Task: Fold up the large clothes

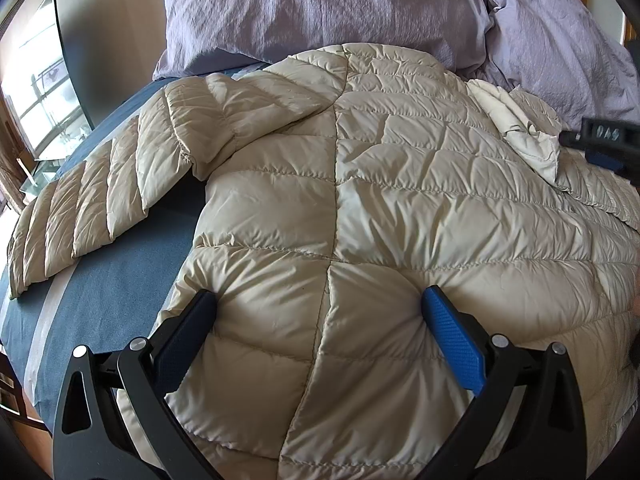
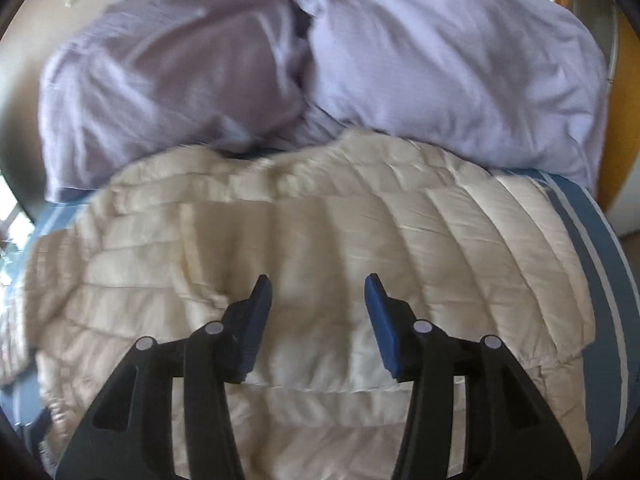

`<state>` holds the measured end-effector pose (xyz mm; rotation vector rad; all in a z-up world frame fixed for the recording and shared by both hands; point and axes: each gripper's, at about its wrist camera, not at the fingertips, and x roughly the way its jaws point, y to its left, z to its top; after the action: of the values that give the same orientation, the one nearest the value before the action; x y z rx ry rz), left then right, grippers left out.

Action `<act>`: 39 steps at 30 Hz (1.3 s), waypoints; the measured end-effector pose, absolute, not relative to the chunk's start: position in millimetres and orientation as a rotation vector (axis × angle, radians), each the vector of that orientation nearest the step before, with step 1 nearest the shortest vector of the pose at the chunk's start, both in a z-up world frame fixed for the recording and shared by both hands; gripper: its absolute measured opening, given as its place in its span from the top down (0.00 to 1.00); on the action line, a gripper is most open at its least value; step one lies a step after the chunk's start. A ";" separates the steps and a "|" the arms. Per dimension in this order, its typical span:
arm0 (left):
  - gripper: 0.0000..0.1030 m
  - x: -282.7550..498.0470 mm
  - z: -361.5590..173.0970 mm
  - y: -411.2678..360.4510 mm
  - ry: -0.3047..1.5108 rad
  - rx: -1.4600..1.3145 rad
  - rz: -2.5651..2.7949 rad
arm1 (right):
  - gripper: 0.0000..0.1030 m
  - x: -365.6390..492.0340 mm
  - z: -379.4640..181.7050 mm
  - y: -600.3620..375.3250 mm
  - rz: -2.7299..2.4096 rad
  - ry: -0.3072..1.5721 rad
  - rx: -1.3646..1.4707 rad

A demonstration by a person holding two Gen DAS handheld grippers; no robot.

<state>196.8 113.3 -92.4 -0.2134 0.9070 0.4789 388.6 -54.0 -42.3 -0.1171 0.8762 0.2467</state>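
A cream quilted puffer jacket [image 1: 360, 200] lies spread on a blue bed sheet [image 1: 100, 292], one sleeve [image 1: 92, 196] stretched out to the left. My left gripper [image 1: 320, 300] is open, its fingers pressed on the jacket's near part with fabric bulging between them. In the right wrist view the jacket [image 2: 320, 232] lies below my right gripper [image 2: 318, 284], which is open and empty just above it. The right gripper also shows at the right edge of the left wrist view [image 1: 600, 140], over the jacket's collar area.
Lilac pillows [image 1: 320, 4] [image 2: 440, 60] lie at the head of the bed beyond the jacket. The sheet has pale stripes [image 2: 604, 260] near the right edge. A window [image 1: 44, 92] is at the far left.
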 end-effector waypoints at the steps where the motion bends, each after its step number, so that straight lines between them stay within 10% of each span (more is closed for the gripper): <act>1: 0.01 196.6 -92.4 113.9 0.907 -0.213 0.479 | 0.52 390.5 -48.3 -53.7 0.247 0.897 -0.116; 16: 0.01 197.0 -92.6 112.9 0.908 -0.214 0.478 | 0.19 378.9 -80.9 -27.0 0.299 0.941 -0.173; 39: 0.01 142.1 -57.6 159.2 0.809 -0.248 0.540 | 0.03 381.4 -100.1 -25.0 0.282 0.954 -0.191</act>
<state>142.1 159.2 -57.6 -0.2481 0.8089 0.5396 381.4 -25.0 -100.1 -0.1907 0.9535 0.2823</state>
